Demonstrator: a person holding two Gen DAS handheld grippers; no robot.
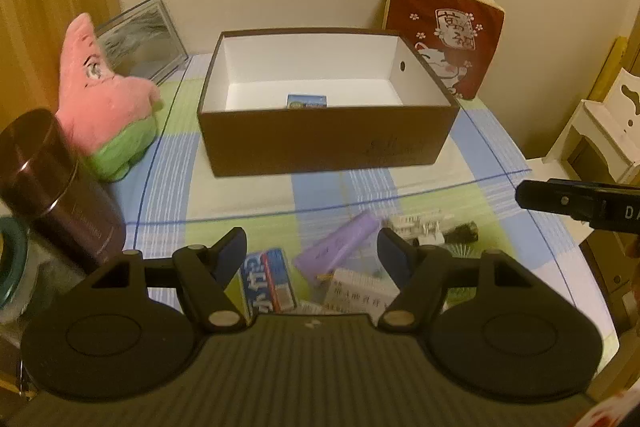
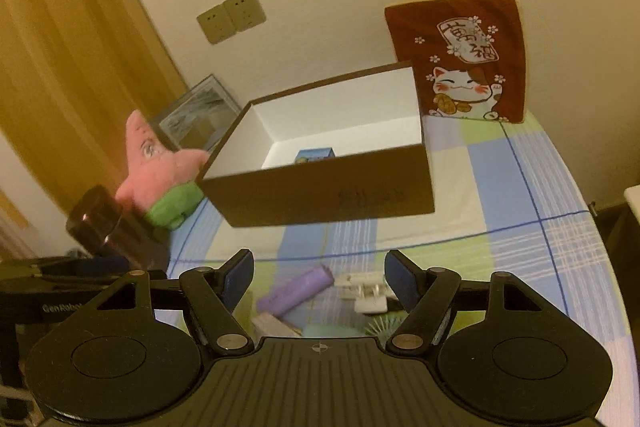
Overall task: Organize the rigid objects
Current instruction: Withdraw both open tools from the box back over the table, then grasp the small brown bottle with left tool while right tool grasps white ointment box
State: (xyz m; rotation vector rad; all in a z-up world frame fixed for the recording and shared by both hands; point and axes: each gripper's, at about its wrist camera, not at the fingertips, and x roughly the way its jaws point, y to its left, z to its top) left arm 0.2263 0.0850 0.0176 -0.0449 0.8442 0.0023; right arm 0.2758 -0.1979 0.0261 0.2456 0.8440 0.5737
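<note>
The counter [image 1: 460, 163], under a checked cloth, runs clear between the open brown box [image 1: 328, 143] and the near clutter; a small blue carton [image 1: 307, 101] lies inside the box, half hidden by its front wall; the purple tube [image 1: 340, 247] lies slanted, far end up-right; the blurred white piece [image 1: 420, 227] is unreadable; left tool [image 1: 312, 251] and right tool [image 2: 318, 273] both gape empty.

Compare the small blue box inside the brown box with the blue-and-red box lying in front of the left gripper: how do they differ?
The small blue box already sits inside the brown box, upright against its near wall; the blue-and-red box lies flat outside on the checked cloth. The first is mostly hidden by that wall; the second shows its printed face. Both are printed cartons with blue on them.
</note>
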